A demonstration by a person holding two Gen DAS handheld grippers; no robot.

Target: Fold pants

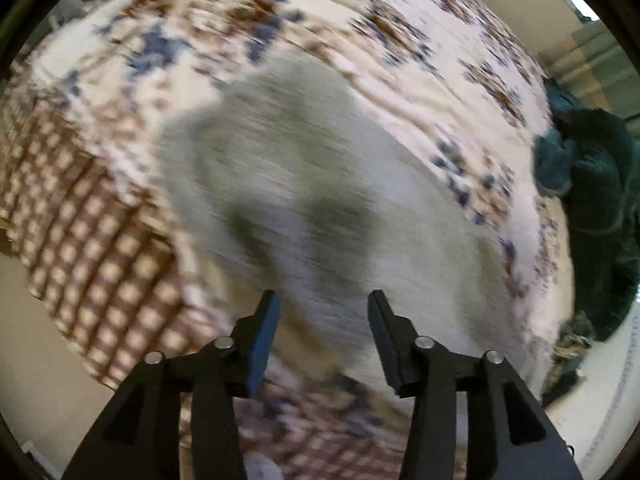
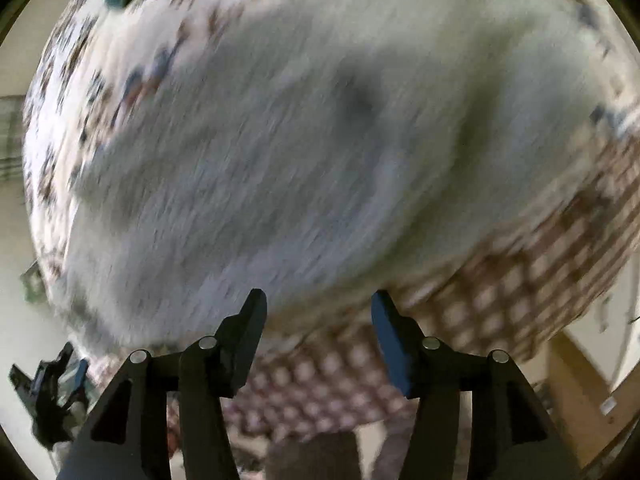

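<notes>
Light grey pants (image 1: 304,184) lie spread on a patterned bed cover, blurred by motion. They fill most of the right wrist view (image 2: 280,168) too. My left gripper (image 1: 323,300) is open and empty, hovering above the near edge of the pants. My right gripper (image 2: 318,300) is open and empty, above the pants' near edge where it meets the checked border of the cover. The left gripper also shows small at the lower left of the right wrist view (image 2: 60,384).
The bed cover (image 1: 420,40) has a cream field with blue and brown flowers and a brown checked border (image 1: 92,248). A dark teal garment (image 1: 588,184) is heaped at the right edge of the bed. Pale floor shows beyond the bed (image 1: 48,344).
</notes>
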